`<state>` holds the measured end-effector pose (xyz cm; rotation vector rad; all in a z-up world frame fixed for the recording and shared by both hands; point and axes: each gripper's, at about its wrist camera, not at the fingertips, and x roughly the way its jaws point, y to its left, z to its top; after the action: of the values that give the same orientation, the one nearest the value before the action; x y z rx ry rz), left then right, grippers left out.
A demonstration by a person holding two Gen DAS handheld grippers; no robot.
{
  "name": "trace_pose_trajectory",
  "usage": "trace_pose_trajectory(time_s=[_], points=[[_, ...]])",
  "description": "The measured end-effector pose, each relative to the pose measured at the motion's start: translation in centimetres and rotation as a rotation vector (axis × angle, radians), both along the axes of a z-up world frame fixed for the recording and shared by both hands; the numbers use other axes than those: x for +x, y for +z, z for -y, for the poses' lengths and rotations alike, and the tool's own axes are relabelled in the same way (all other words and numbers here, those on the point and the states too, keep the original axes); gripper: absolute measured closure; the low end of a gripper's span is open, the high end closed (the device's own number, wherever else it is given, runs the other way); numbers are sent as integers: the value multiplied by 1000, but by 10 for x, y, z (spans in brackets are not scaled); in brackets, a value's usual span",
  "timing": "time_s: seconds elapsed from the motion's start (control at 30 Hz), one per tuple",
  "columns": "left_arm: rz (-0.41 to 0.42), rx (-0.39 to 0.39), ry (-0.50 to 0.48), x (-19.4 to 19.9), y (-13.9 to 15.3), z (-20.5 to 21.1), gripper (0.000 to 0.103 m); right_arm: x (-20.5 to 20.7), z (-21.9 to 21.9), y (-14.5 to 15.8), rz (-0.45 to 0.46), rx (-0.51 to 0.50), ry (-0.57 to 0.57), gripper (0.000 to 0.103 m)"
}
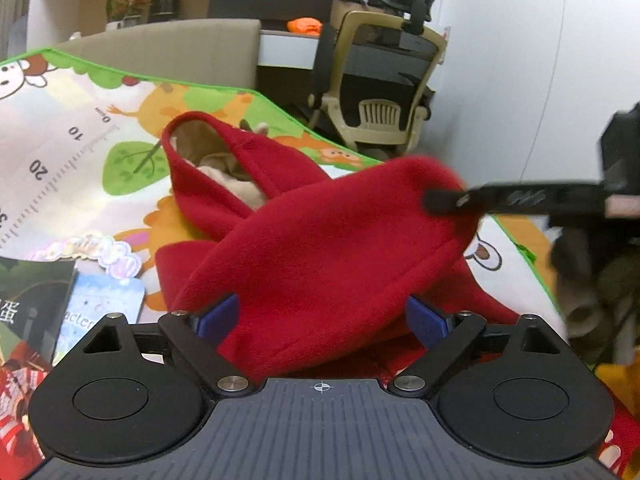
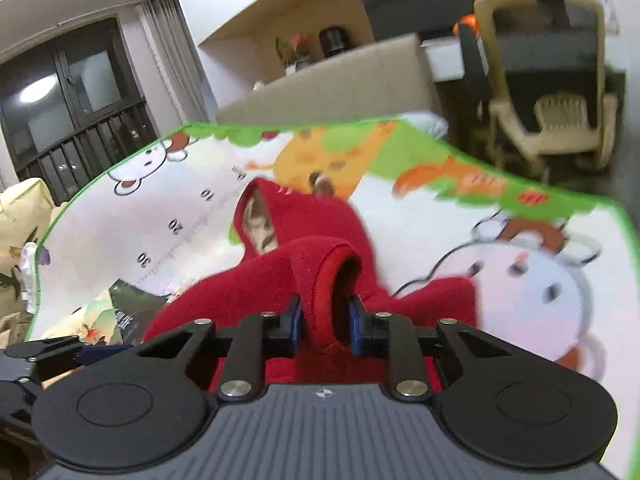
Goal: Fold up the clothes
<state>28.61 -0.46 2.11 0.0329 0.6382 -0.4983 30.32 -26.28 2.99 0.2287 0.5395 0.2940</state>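
Note:
A red fleece hooded garment [image 1: 280, 248] with a beige lining lies on a cartoon play mat [image 1: 60, 128], its hood [image 1: 200, 152] at the far end. One red sleeve [image 1: 340, 224] is raised and drawn across the body. My right gripper [image 2: 325, 312] is shut on the sleeve's cuff [image 2: 320, 280]; in the left wrist view the right gripper [image 1: 440, 202] reaches in from the right and pinches the sleeve's end. My left gripper [image 1: 322, 316] is open, its blue pads [image 1: 218, 316] wide apart with the sleeve's bulk lying between them. The left gripper [image 2: 60, 350] shows at the lower left of the right wrist view.
Books and cards [image 1: 36, 300] lie on the mat at the near left. The mat's green edge [image 1: 280, 106] runs along the far side. Beyond it stand a beige padded panel [image 1: 180, 48] and an office chair [image 1: 380, 80]. A dark window with railings [image 2: 72, 112] is at the left.

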Motion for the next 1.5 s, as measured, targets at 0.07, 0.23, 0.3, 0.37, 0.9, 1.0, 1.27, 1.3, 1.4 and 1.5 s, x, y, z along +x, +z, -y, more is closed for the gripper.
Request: trace_pose_trajectory(time_s=[0.07,0.23,0.3,0.37,0.9,1.0,1.27,1.3,1.4,1.5], points=[[-11,3,-9,3,-4,3,8,0,-2,-13,-62,-128,-19,76],[-49,22,-12,5,-16,5,7,-8,-6,-35,-126,-320,-14,49],[-49,28,-14,4,-17,4,7,-15,-5,-24,-83,-331,-14,47],[-49,35,-12,6,-18,3,7,-21,-6,-5,-5,-329,-17,45],[82,-31,41,-10,2,-31,8,-2,20,-22,-58,2,-32,49],[68,-116,19,7,3,-33,8,15,25,-37,-138,152,-52,49],[-131,-18,-255,10,-32,-11,6,-10,13,-13,-85,91,73,87],[-132,-27,-272,8,-29,-12,6,-14,13,-14,-105,42,66,87],[-160,-163,-337,10,-7,-26,6,-23,17,-27,-178,-88,34,87],[-84,-221,-303,13,15,-38,4,-26,25,-31,-188,-93,20,84]])
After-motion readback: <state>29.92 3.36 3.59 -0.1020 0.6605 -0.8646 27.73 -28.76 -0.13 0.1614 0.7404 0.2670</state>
